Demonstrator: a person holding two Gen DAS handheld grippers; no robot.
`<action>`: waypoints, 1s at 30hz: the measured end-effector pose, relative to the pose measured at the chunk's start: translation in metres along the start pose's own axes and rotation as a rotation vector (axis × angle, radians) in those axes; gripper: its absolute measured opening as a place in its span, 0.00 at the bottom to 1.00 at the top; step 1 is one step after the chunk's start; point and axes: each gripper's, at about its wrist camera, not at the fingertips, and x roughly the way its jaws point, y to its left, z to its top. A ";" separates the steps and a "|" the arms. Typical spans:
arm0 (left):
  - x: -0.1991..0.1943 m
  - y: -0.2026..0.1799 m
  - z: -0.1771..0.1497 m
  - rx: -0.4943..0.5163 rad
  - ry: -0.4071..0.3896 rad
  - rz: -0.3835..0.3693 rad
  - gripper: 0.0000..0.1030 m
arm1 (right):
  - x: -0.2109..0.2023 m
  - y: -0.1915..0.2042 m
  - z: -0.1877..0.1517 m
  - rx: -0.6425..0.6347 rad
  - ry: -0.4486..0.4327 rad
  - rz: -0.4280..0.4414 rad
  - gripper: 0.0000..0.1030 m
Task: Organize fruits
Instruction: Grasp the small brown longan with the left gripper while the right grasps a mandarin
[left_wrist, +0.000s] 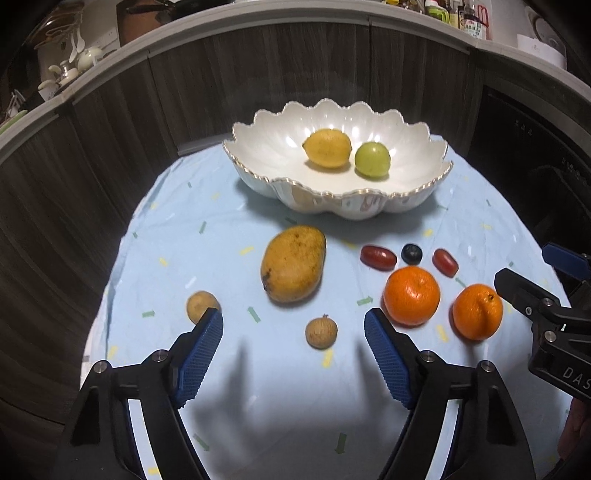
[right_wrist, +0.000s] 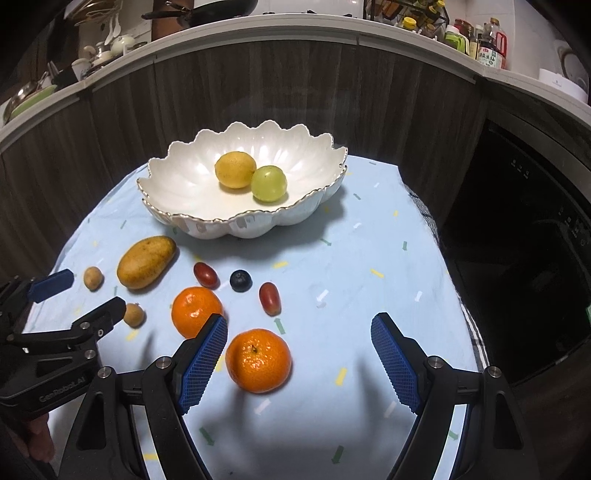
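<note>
A white scalloped bowl (left_wrist: 258, 173) (right_wrist: 177, 206) at the table's far side holds a lemon (left_wrist: 327, 147) (right_wrist: 235, 170) and a green fruit (left_wrist: 372, 160) (right_wrist: 269, 183). On the cloth lie a mango (left_wrist: 293, 263) (right_wrist: 146, 262), two oranges (left_wrist: 412, 296) (left_wrist: 477, 311) (right_wrist: 258, 360) (right_wrist: 194, 308), two red grape tomatoes (left_wrist: 378, 257) (left_wrist: 445, 262), a blueberry (left_wrist: 411, 253) (right_wrist: 241, 280) and two small brown fruits (left_wrist: 321, 331) (left_wrist: 199, 305). My left gripper (left_wrist: 293, 325) is open above the near brown fruit. My right gripper (right_wrist: 299, 332) is open, the near orange just inside its left finger.
The table has a light blue patterned cloth (left_wrist: 277, 406) (right_wrist: 369, 258). Dark wood cabinet fronts (left_wrist: 110, 147) curve behind it under a counter with crockery and bottles (right_wrist: 487, 44). A dark appliance (right_wrist: 524, 258) stands at the right.
</note>
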 end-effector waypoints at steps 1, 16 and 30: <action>0.002 0.000 -0.001 -0.003 0.002 -0.001 0.77 | 0.001 0.000 -0.001 -0.004 0.001 -0.001 0.78; 0.032 -0.004 -0.011 -0.019 0.040 -0.014 0.62 | 0.018 0.011 -0.013 -0.066 0.003 -0.002 0.79; 0.039 -0.009 -0.014 -0.022 0.050 -0.045 0.39 | 0.040 0.020 -0.027 -0.072 0.087 0.080 0.61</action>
